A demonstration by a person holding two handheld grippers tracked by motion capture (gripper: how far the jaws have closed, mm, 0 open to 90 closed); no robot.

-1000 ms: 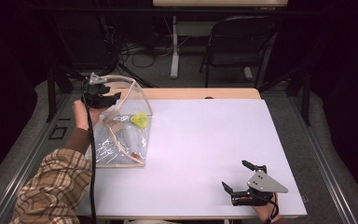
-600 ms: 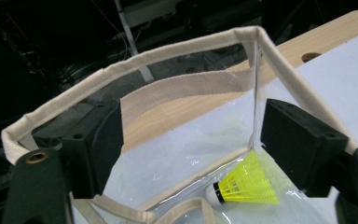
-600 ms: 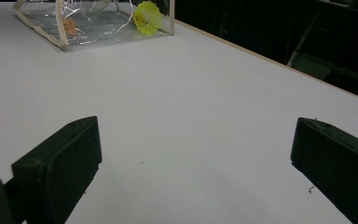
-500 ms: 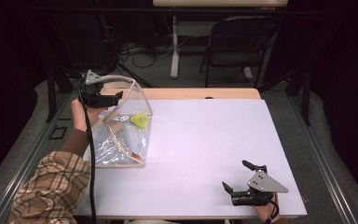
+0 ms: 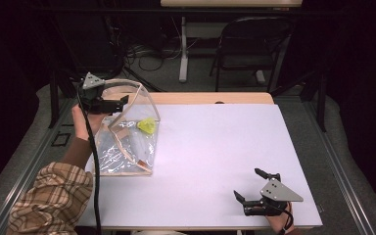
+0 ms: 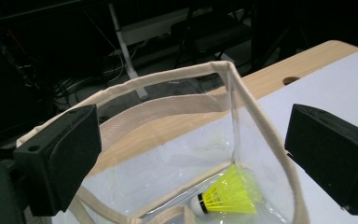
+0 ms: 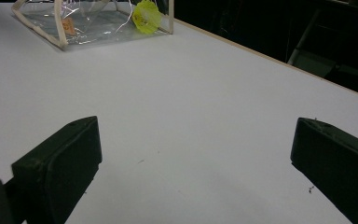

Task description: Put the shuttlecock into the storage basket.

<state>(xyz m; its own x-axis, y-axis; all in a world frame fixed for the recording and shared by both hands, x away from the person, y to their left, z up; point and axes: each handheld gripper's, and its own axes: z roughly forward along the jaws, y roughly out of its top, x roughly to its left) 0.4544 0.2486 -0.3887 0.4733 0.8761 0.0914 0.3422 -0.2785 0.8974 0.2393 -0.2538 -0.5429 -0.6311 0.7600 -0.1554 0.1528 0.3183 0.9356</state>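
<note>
Clear bag (image 5: 127,142), label (image 7: 67,26) unreadable

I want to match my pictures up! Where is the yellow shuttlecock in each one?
High view: the shuttlecock is left of centre, inside the clear bag.
Left gripper view: bottom centre, in the bag.
Right gripper view: top, left of centre.
Shared landmark: the bag's beige trim.

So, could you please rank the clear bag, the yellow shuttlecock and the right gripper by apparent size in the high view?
1. Clear bag, clearly largest.
2. Right gripper, though it sits nearer the camera.
3. Yellow shuttlecock, smallest.
</note>
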